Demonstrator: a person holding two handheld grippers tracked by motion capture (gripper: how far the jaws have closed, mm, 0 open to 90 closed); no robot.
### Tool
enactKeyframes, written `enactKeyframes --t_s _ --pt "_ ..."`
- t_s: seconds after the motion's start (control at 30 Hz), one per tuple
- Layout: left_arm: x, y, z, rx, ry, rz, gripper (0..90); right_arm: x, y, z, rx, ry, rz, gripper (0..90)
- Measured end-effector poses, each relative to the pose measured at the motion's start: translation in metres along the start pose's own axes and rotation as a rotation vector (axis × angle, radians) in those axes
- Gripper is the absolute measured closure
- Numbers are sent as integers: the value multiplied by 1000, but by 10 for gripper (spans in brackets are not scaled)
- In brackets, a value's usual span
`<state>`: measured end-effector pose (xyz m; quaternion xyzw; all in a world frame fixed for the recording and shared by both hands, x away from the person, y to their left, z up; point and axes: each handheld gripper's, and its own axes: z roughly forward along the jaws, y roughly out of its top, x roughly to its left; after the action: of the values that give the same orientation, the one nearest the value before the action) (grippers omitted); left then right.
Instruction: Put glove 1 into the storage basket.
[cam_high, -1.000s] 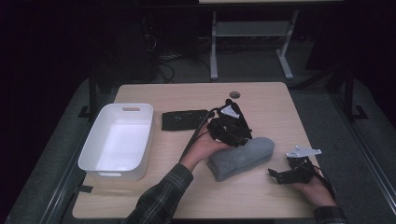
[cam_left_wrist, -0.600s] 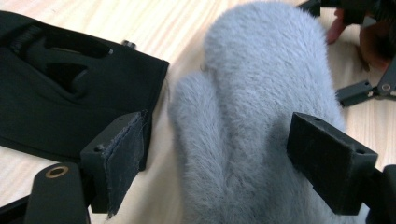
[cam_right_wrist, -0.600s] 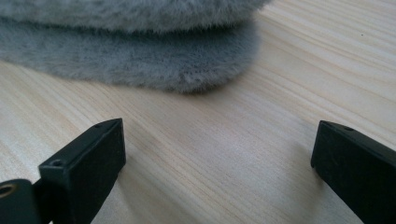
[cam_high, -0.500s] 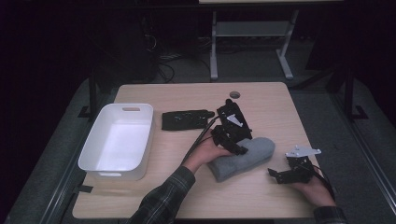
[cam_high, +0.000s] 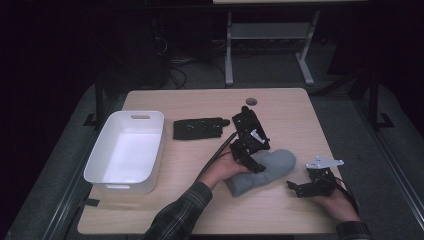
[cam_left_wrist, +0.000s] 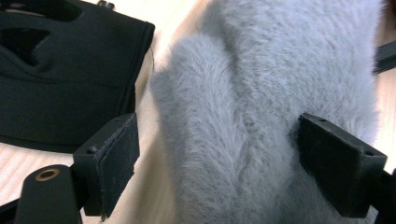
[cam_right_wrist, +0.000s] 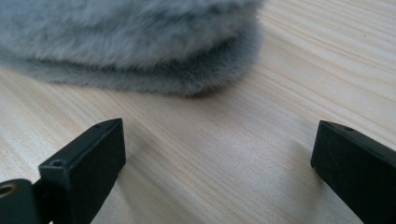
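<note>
**High view: left gripper lowered onto the grey mitten, jaws spread**

High view, against the frame a second back: the left gripper (cam_high: 248, 162) has come down from above the table's middle onto the grey furry mitten (cam_high: 267, 170), and its jaws have just been opening. In the left gripper view the mitten (cam_left_wrist: 261, 116) sits between the two pads (cam_left_wrist: 112, 163); the right-hand pad touches the fur, the left-hand one stands clear of it over bare wood, so the jaws are spread around the mitten and not clamped on it. The right gripper (cam_high: 300, 189) has kept its place at about 4 o'clock of the mitten, its jaws wide apart over bare wood in the right gripper view, the mitten's edge (cam_right_wrist: 140, 51) lying just ahead of them.

The mitten lies flat on the wooden table (cam_high: 285, 107), right of centre. Its long axis runs from 8 o'clock to 2 o'clock, the rounded end toward 2 o'clock.

A black glove (cam_high: 200, 128) lies at about 10 o'clock of the mitten, near but apart in the high view. The white bin (cam_high: 125, 150) stands at 9 o'clock, well apart, close to the table's left edge. Bare wood lies open at 12 to 2 o'clock of the mitten and along the near edge at 6 o'clock.
</note>
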<state>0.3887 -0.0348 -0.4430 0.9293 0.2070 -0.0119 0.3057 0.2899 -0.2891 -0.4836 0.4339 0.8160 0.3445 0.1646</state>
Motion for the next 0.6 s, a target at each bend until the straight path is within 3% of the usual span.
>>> enactKeyframes --t_s 0.43,0.6 --pt "3 -3 12 58 -74 -44 148 0 0 0 -1 0 -1 27" --pt "1 -3 11 54 -108 -9 247 0 0 0 1 3 -5 27"
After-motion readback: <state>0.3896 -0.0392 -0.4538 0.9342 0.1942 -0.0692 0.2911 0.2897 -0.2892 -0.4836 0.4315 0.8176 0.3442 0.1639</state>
